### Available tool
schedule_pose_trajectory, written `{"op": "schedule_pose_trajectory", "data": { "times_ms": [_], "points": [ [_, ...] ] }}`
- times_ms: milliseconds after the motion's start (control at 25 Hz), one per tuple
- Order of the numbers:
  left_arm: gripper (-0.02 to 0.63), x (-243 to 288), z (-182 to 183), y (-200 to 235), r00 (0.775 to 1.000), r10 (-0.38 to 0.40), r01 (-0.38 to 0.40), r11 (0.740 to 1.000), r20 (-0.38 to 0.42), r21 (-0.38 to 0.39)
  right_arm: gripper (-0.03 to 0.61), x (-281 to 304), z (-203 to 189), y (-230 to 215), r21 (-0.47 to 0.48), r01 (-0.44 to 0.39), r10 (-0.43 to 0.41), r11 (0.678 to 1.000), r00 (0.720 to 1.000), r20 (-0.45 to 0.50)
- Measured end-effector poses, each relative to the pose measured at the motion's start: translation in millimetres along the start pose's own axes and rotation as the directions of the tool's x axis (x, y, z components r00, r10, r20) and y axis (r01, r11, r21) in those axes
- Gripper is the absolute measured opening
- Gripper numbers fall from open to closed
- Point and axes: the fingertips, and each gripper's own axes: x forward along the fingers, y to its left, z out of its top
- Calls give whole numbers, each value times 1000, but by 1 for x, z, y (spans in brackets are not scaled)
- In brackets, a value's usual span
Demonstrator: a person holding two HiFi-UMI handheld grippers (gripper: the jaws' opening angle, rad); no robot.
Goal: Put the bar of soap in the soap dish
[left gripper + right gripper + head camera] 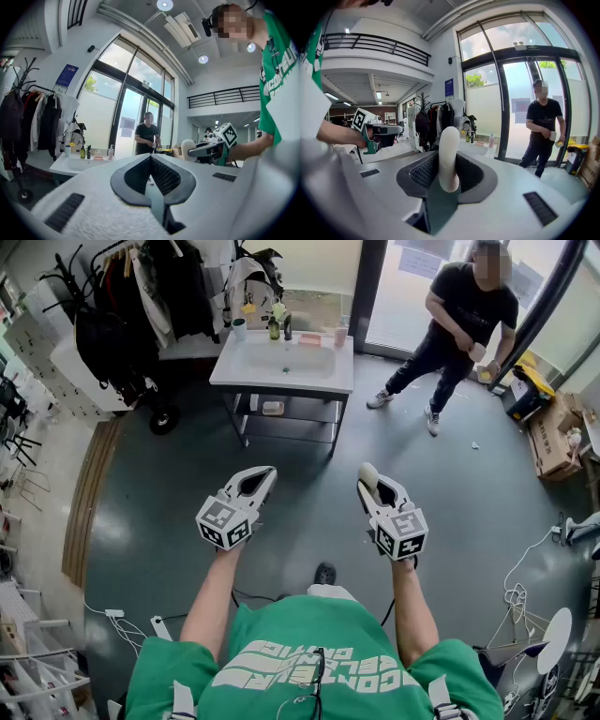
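Note:
A pale, rounded bar of soap (449, 154) stands upright between the jaws of my right gripper (450, 174), which is shut on it. In the head view the bar of soap (368, 473) sticks out past the right gripper (369, 489), held over the grey floor. My left gripper (261, 478) is level with it to the left, jaws shut and holding nothing. A small orange soap dish (309, 339) sits at the back of the white sink table (281, 379), far ahead of both grippers. It is also in the left gripper view as the soap dish (97, 158).
Bottles and a cup (239, 328) stand beside the basin. A person (457, 320) stands near the glass door at the right. A loaded coat rack (141, 296) is left of the sink, cardboard boxes (553, 437) at the right, and cables (514, 594) lie on the floor.

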Motion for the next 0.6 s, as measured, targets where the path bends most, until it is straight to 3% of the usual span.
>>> {"op": "schedule_pose_trajectory", "data": {
  "times_ms": [600],
  "points": [
    [5,41,-3,-12,998,57,-56,997,-19,49,107,6,-2,-33,-2,-47,47,999,999,-6]
  ]
}}
